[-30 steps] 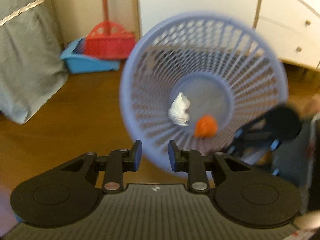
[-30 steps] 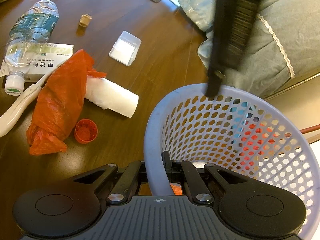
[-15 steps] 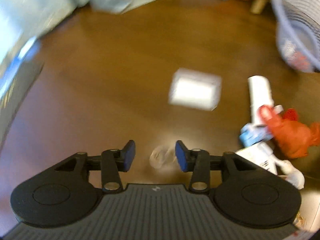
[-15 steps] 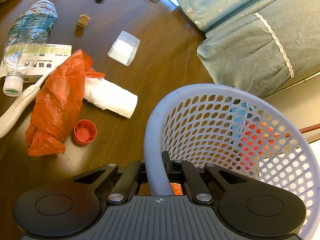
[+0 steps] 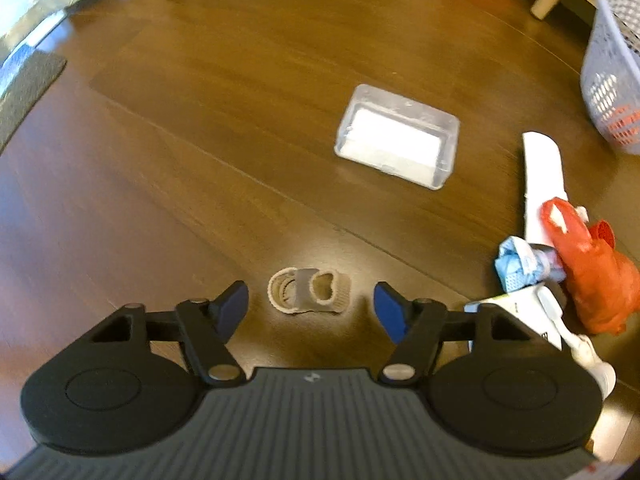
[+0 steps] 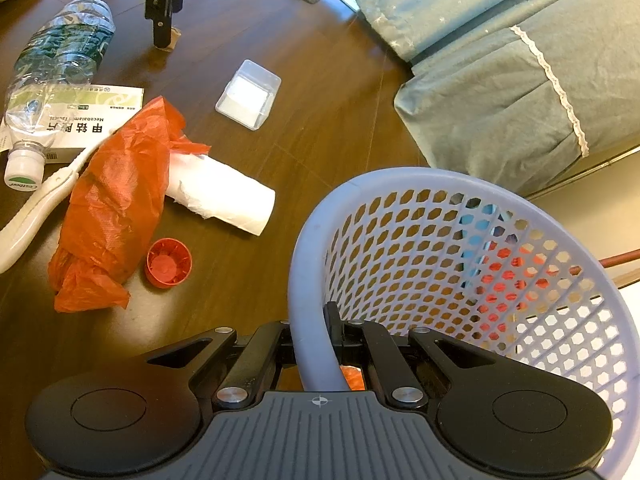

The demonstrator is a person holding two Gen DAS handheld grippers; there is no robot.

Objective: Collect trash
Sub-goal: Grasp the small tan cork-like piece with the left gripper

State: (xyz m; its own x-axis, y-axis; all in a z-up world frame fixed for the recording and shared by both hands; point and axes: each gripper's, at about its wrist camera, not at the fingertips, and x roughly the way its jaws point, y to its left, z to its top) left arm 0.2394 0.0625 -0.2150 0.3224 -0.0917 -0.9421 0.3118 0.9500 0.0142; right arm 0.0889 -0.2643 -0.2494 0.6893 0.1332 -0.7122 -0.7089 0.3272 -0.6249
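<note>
A small beige cork-like piece (image 5: 309, 291) lies on the wooden floor, between the blue pads of my open left gripper (image 5: 311, 305), untouched. My right gripper (image 6: 313, 326) is shut on the rim of the lilac mesh basket (image 6: 308, 264), which it holds tilted; something orange shows inside. From the right wrist view the left gripper (image 6: 162, 36) stands over the same beige piece (image 6: 175, 35) at the far left. Other trash on the floor: a clear plastic box (image 5: 396, 142), a white paper roll (image 6: 228, 200), an orange plastic bag (image 6: 116, 204), a red cap (image 6: 168, 262).
A plastic water bottle (image 6: 52, 76), a medicine carton (image 6: 84, 114) and a white handle (image 6: 32, 216) lie at left. A crumpled blue mask (image 5: 520, 264) sits by the bag. Grey-green bedding (image 6: 500, 72) hangs down to the floor at right, with a grey mat (image 5: 24, 84) nearby.
My left gripper has swung away from the basket down to the floor, opened wider, and now straddles the beige piece. The right gripper and basket have stayed put.
</note>
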